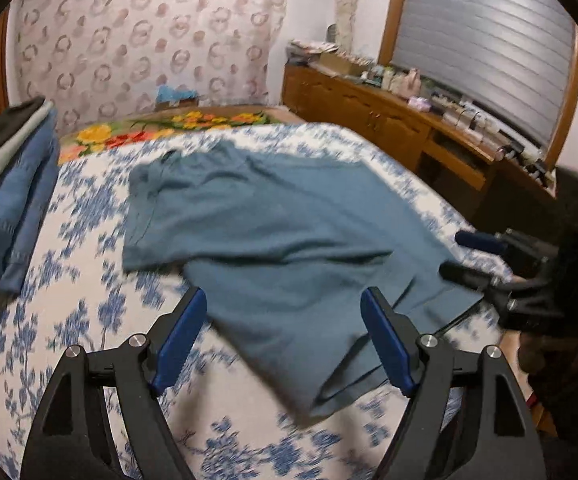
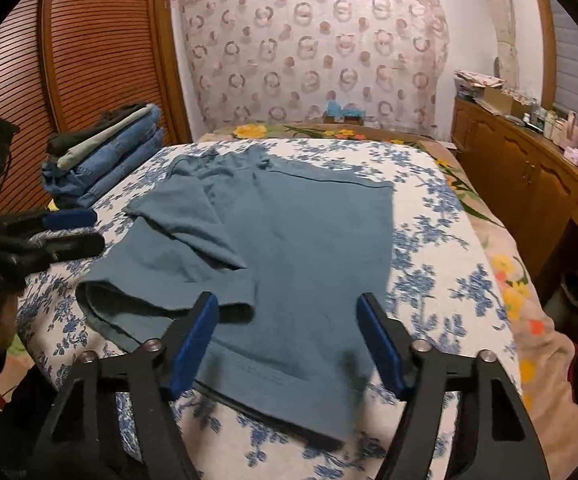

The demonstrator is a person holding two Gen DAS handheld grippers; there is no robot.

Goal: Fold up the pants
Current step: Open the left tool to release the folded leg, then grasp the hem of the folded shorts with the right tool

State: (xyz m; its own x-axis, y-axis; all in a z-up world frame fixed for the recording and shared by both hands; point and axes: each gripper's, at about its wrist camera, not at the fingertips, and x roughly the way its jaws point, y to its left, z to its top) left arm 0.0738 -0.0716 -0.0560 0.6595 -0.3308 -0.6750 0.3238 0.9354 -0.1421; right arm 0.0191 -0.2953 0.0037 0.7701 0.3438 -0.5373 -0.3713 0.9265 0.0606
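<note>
Teal-blue pants [image 1: 273,236] lie spread on the blue-flowered bedspread [image 1: 89,320], with one leg folded over the other; they also show in the right wrist view [image 2: 289,248]. My left gripper [image 1: 285,312] is open and empty, hovering over the near edge of the pants. It also shows at the left in the right wrist view [image 2: 77,232]. My right gripper [image 2: 287,316] is open and empty above the near hem. It also shows at the right in the left wrist view [image 1: 457,252].
A stack of folded jeans and other garments [image 2: 105,156] sits at the bed's far left; it also shows in the left wrist view [image 1: 13,184]. A wooden dresser [image 2: 529,184] with clutter runs along the right. A slatted wardrobe [image 2: 69,60] stands at the left.
</note>
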